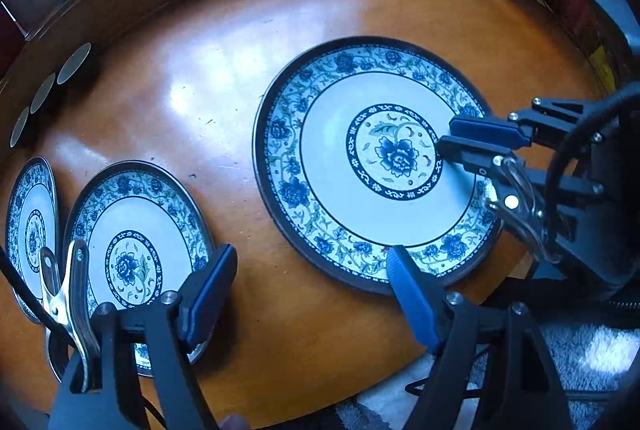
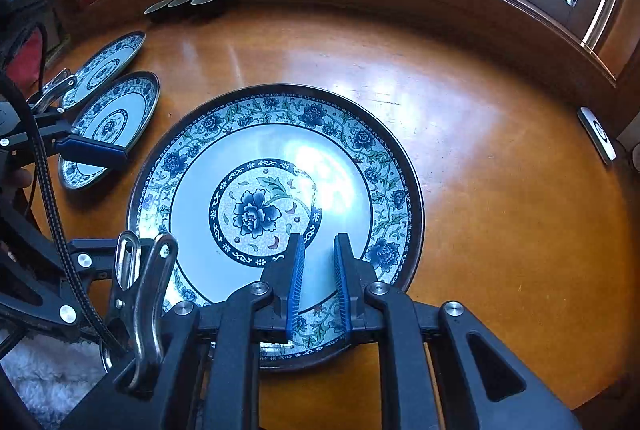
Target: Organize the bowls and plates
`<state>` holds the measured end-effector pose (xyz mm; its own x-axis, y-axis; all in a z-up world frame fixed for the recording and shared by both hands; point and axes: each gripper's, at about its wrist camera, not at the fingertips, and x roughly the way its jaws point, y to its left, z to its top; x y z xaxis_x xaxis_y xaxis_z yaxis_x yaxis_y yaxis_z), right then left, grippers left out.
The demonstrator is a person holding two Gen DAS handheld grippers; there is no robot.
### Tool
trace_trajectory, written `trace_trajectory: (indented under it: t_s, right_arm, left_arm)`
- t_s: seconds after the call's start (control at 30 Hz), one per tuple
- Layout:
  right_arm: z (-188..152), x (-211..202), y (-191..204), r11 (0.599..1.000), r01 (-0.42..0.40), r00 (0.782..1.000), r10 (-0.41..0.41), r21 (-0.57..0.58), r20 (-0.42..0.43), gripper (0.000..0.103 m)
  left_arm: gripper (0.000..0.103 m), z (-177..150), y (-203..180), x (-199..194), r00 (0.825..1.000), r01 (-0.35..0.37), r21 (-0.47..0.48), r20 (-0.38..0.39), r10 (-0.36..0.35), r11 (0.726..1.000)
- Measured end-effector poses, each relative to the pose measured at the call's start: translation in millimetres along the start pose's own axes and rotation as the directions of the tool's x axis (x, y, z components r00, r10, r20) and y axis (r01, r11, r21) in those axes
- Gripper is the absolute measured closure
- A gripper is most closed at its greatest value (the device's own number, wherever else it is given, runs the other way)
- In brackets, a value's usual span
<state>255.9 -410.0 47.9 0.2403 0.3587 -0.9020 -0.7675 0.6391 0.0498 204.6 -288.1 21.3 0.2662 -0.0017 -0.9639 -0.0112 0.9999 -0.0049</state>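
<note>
Little looks sorted yet: the large plate (image 2: 276,213) lies flat beneath the right gripper (image 2: 318,286), fingers nearly together on nothing, while the left gripper (image 1: 312,298) is spread empty between it and 2 small plates (image 1: 136,254), 3 bowls (image 2: 188,3) beyond.

1. Large blue-and-white floral plate (image 2: 276,197): dark-rimmed, flat on the wooden table.
2. Two smaller matching plates (image 1: 136,254) (image 1: 32,230): side by side, left of it.
3. Three dark bowls (image 2: 188,3): rowed along the far edge.

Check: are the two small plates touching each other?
Cannot tell. In both wrist views the nearer small plate overlaps the farther small plate by sightline; no gap or contact shows plainly.
</note>
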Motion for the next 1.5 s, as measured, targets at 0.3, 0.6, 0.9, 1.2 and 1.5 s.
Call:
trace_trajectory:
  t_s: [0.3, 0.6, 0.9, 1.2, 1.5]
  right_arm:
    - [8, -20, 3, 0.997, -0.029, 0.996, 0.023, 0.067, 0.085, 0.083]
    - [36, -23, 63, 0.997, -0.076, 0.989, 0.078, -0.028, 0.129, 0.082]
    - [73, 0, 141, 0.966, -0.201, 0.968, 0.221, -0.165, 0.117, 0.082]
    - [105, 23, 204, 0.926, -0.254, 0.957, 0.283, -0.279, 0.067, 0.082]
    - [124, 27, 218, 0.932, -0.23, 0.963, 0.26, -0.279, 0.075, 0.082]
  left_arm:
    - [0.022, -15, 37, -24, 0.998, 0.0, -0.061, 0.055, 0.003, 0.998]
    - [0.022, -53, 92, -47, 0.996, 0.005, -0.105, 0.084, 0.003, 0.995]
    - [0.022, -111, 169, -65, 0.99, -0.12, -0.273, 0.033, 0.134, 0.955]
    - [0.022, -161, 231, -77, 0.986, -0.151, -0.451, -0.001, 0.168, 0.88]
    - [0.032, -173, 271, -87, 0.995, -0.036, -0.543, 0.054, 0.078, 0.839]
